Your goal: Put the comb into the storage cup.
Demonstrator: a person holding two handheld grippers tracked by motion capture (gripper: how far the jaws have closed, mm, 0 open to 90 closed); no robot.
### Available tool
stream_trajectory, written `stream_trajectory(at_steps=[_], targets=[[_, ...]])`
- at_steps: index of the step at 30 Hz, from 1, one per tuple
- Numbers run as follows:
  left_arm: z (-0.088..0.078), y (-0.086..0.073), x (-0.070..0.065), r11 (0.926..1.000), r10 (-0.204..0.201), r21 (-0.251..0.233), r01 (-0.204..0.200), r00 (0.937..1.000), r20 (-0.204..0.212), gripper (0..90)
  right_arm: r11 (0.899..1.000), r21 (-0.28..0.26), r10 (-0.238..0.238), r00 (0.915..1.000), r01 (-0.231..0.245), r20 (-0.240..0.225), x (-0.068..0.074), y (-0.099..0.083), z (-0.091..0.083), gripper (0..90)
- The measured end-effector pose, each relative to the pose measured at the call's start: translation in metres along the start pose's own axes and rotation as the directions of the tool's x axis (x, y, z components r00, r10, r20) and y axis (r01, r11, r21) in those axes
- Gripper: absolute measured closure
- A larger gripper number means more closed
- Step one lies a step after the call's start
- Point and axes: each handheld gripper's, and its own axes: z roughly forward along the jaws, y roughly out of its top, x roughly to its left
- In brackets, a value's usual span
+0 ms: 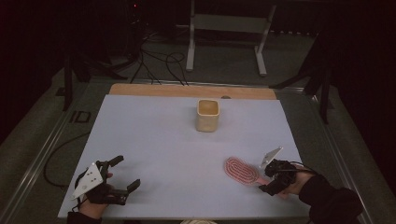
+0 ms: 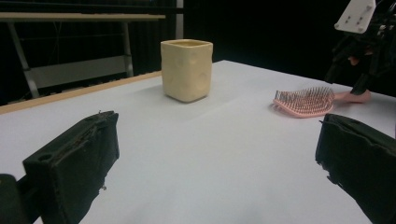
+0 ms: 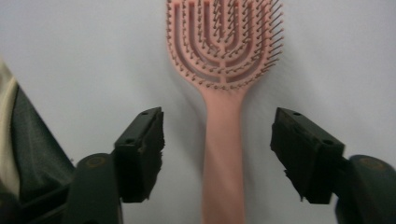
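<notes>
Two jaws of my right tool (image 3: 217,156) stand apart around the brush (image 3: 223,93) handle, untouched; closing off-centre could skid it across the bench (image 1: 163,149), left tool (image 1: 122,176) open

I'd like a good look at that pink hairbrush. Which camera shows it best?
The right gripper view: the hairbrush lies close below the camera, bristles up, its handle between the open fingers, untouched. The high view shows it small and dim on the table; the left gripper view shows it side-on, farther off.
</notes>
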Motion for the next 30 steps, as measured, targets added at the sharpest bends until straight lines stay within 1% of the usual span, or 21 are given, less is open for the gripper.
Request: stream_trajectory(at_steps=[4, 5, 6, 7, 8, 10, 11, 14, 16, 17, 18, 19, 20, 23, 25, 28, 29, 30], targets=[[0.0, 0.0, 0.0, 1.0, 0.0, 0.0, 0.0, 1.0, 0.0, 0.3, 1.0, 0.016, 0.004, 1.0, -0.004, 0.005, -0.001, 0.001, 0.004, 31.7], [0.0, 0.0, 0.0, 1.0, 0.0, -0.001, 0.0, 1.0, 0.001, 0.3, 0.999, 0.035, 0.001, 1.0, -0.001, 0.003, 0.0, 0.003, 0.007, 39.2], [0.0, 0.0, 0.0, 1.0, -0.001, -0.001, 0.001, 1.0, 0.0, 0.3, 0.999, 0.035, 0.001, 1.0, -0.001, 0.003, 0.0, 0.003, 0.007, 39.2], [0.0, 0.0, 0.0, 1.0, -0.002, -0.001, 0.002, 1.0, 0.001, 0.2, 0.999, 0.046, -0.01, 0.9999, 0.01, 0.003, 0.0, 0.003, 0.007, 40.9], [0.0, 0.0, 0.0, 1.0, -0.003, 0.0, 0.003, 1.0, 0.001, 0.3, 0.998, 0.054, -0.011, 0.9999, 0.01, 0.013, 0.001, 0.005, 0.009, 46.9], [0.0, 0.0, 0.0, 1.0, -0.003, 0.0, 0.003, 1.0, 0.001, 0.3, 0.998, 0.062, -0.014, 0.9997, 0.013, 0.018, 0.0, 0.005, 0.01, 48.7], [0.0, 0.0, 0.0, 1.0, -0.003, 0.0, 0.003, 1.0, 0.002, 0.3, 0.997, 0.082, -0.007, 0.9998, 0.005, 0.021, 0.0, 0.007, 0.012, 53.7], [0.0, 0.0, 0.001, 1.0, -0.007, -0.002, 0.007, 1.0, 0.001, 0.3, 0.995, 0.104, -0.007, 0.9999, 0.006, 0.015, 0.001, 0.009, 0.015, 58.8], [0.0, 0.0, 0.001, 1.0, -0.006, -0.002, 0.006, 1.0, 0.001, 0.3, 0.994, 0.109, -0.014, 0.9999, 0.012, 0.011, 0.001, 0.01, 0.016, 60.1], [0.0, 0.0, 0.001, 1.0, -0.007, -0.002, 0.007, 1.0, 0.003, 0.3, 0.993, 0.121, -0.01, 0.9999, 0.009, 0.009, 0.002, 0.012, 0.018, 62.6], [0.0, 0.0, 0.001, 1.0, -0.006, -0.001, 0.006, 1.0, 0.002, 0.3, 0.991, 0.133, -0.008, 0.9999, 0.007, 0.01, 0.003, 0.013, 0.019, 63.7], [0.0, 0.0, 0.001, 1.0, -0.007, -0.001, 0.007, 1.0, 0.003, 0.3, 0.991, 0.136, -0.006, 0.9997, 0.003, 0.024, 0.003, 0.014, 0.021, 65.9], [0.0, 0.0, 0.001, 1.0, -0.008, -0.002, 0.008, 1.0, 0.002, 0.3, 0.989, 0.145, -0.009, 0.9997, 0.005, 0.024, 0.002, 0.015, 0.021, 67.1], [0.0, 0.0, 0.001, 1.0, -0.008, -0.002, 0.008, 1.0, 0.001, 0.3, 0.989, 0.15, -0.003, 0.9996, -0.001, 0.028, 0.001, 0.016, 0.023, 68.2], [0.0, 0.0, 0.001, 1.0, -0.008, -0.001, 0.008, 1.0, 0.001, 0.3, 0.987, 0.161, 0.014, 0.9993, -0.019, 0.034, 0.002, 0.017, 0.025, 68.3], [0.0, 0.0, 0.001, 1.0, -0.009, -0.001, 0.009, 1.0, 0.002, 0.3, 0.986, 0.165, 0.003, 0.9996, -0.008, 0.029, 0.002, 0.018, 0.026, 68.3], [0.0, 0.0, 0.001, 1.0, -0.008, 0.0, 0.008, 1.0, 0.002, 0.3, 0.984, 0.176, 0.013, 0.9993, -0.019, 0.036, 0.002, 0.02, 0.027, 68.4], [0.0, 0.0, 0.001, 1.0, -0.009, -0.001, 0.009, 1.0, 0.002, 0.3, 0.984, 0.175, 0.015, 0.9994, -0.02, 0.032, 0.002, 0.02, 0.028, 68.3]])
